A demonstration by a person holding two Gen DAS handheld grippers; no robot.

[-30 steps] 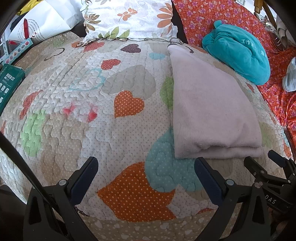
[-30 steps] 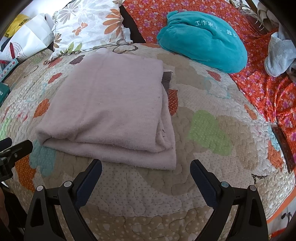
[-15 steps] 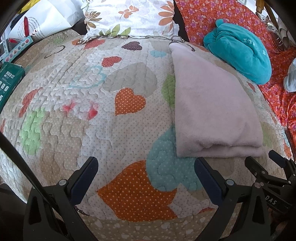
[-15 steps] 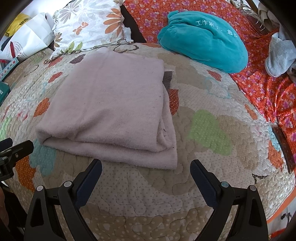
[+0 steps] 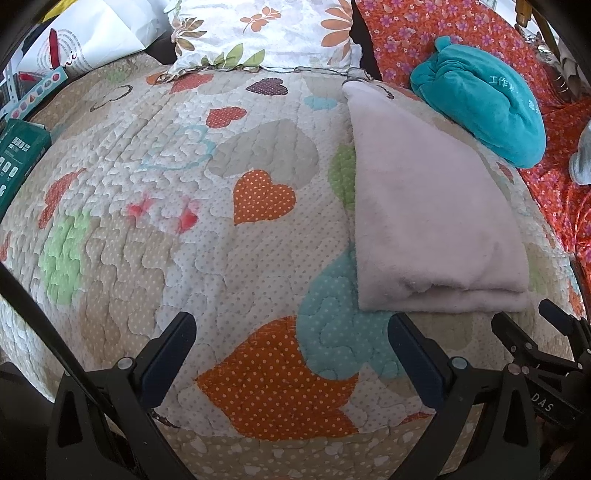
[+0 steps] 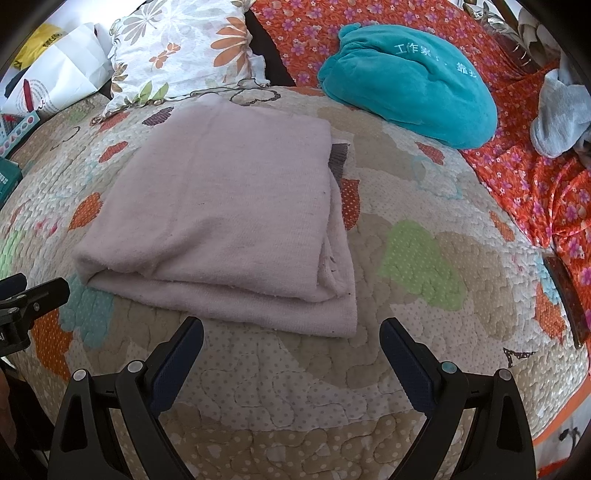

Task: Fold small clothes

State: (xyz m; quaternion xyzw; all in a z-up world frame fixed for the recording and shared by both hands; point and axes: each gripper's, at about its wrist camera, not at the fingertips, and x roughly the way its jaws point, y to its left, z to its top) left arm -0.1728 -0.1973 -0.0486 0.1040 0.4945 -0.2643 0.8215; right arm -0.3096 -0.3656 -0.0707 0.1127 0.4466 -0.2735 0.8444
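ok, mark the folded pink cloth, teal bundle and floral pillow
folded pink cloth (image 6: 221,206), right wrist view, middle of top layer
teal bundle (image 6: 410,81), right wrist view, centre of its bulge
floral pillow (image 5: 266,33), left wrist view, middle of pillowcase

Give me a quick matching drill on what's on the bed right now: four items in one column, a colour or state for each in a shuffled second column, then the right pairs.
Items:
1. pink garment
2. plush bundle
3. pillow
4. grey cloth

Descriptions:
A. white with orange flowers
B. crumpled on the orange flowered sheet
C. folded flat on the heart quilt
D. teal with pale lettering

Pairs: 1-C, 2-D, 3-A, 4-B

Both the left gripper and the right gripper hover open, holding nothing.
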